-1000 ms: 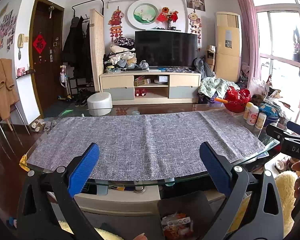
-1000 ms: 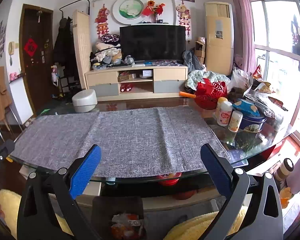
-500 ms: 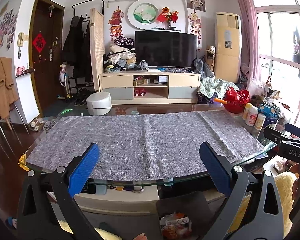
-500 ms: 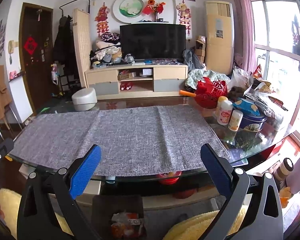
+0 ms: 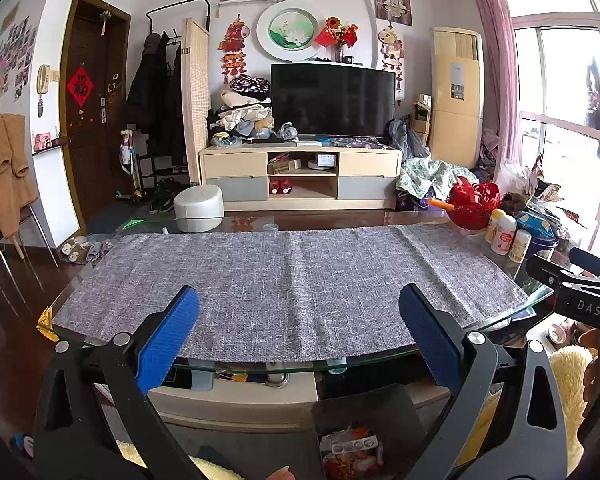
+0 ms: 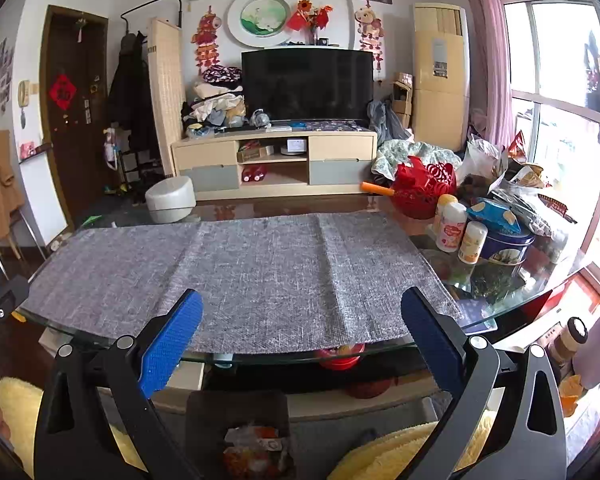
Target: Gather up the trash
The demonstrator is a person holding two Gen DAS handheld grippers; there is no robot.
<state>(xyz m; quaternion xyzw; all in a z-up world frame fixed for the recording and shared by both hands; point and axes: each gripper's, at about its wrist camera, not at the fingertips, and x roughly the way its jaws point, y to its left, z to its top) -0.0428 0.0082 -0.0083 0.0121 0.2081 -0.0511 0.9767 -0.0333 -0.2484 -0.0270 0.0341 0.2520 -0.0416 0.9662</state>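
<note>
A dark bin (image 5: 370, 412) (image 6: 236, 412) stands on the floor below the table's near edge, with colourful wrappers (image 5: 350, 454) (image 6: 252, 448) inside. My left gripper (image 5: 298, 330) is open, held above the near edge of the grey cloth (image 5: 292, 276) on the glass table (image 5: 260, 368), nothing between its blue pads. My right gripper (image 6: 302, 330) is also open and holds nothing, over the cloth (image 6: 260, 272) to the right. The cloth carries no loose items. The right gripper's body (image 5: 576, 292) shows at the left wrist view's right edge.
At the table's right end stand a red basket (image 6: 424, 190), bottles (image 6: 452, 228), a blue tin (image 6: 508, 244) and snack bags (image 6: 520, 184). A white round stool (image 5: 198, 206) and a TV cabinet (image 5: 300, 172) lie beyond. Yellow fluffy fabric (image 6: 412, 448) sits near the bin.
</note>
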